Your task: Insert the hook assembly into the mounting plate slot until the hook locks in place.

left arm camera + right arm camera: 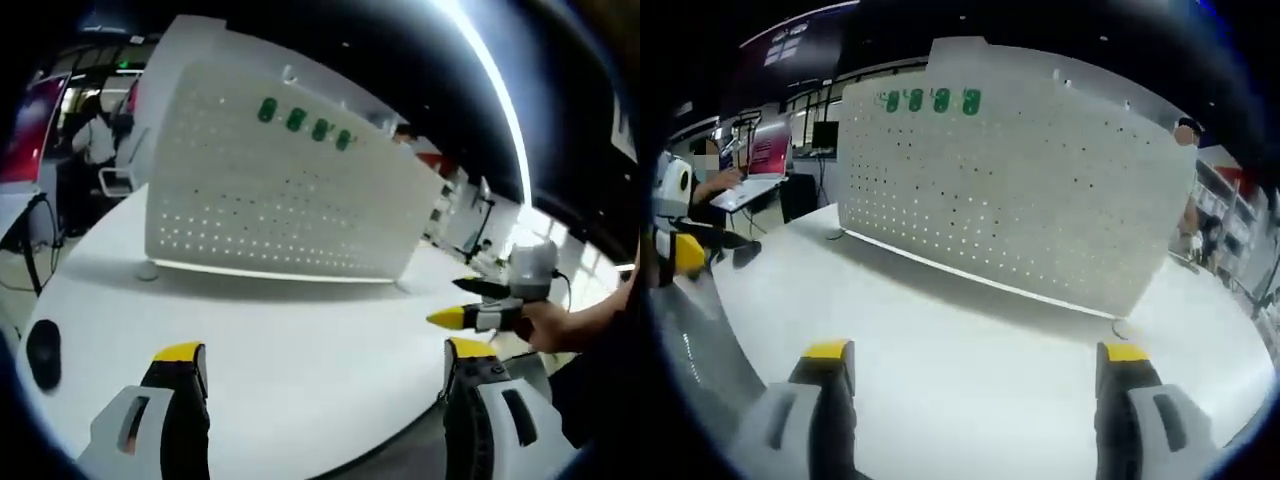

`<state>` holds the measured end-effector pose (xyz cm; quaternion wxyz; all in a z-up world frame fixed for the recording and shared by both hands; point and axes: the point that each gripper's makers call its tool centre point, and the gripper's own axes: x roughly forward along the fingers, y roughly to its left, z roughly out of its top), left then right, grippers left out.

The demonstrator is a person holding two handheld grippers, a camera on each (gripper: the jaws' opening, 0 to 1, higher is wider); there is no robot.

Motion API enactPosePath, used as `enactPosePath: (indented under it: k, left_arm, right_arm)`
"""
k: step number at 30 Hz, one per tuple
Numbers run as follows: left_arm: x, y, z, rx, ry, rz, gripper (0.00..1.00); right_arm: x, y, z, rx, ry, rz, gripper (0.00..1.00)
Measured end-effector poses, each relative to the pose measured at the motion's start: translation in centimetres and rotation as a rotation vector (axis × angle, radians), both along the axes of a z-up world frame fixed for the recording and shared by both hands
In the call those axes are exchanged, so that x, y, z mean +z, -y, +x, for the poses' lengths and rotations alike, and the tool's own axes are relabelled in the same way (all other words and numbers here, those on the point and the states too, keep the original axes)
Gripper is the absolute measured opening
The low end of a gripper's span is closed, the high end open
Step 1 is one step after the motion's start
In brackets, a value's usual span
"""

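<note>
White pegboard (280, 200) upright on table (300, 340), four green hooks (932, 100) mounted, both claws wide, empty

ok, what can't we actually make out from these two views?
- Green hooks on the pegboard: too small and blurred in both views to tell whether they're locked.
- Dark object on the table, left gripper view: blurred at the edge, unidentifiable.
- Right gripper, left gripper view: jaw state unclear.

Black mouse-like object (43, 352) on white table (300, 340); open laptop (745, 190).
</note>
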<state>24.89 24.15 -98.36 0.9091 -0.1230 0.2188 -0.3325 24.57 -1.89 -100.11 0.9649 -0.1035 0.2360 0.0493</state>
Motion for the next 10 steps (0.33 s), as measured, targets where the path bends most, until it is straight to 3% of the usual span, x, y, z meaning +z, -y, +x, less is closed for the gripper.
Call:
enactPosePath:
  k: [10]
  left_arm:
    - [0.00, -0.17, -0.04, 0.002, 0.003, 0.005, 1.00]
  right_arm:
    - [-0.57, 0.68, -0.72, -0.038, -0.020, 0.044, 0.96]
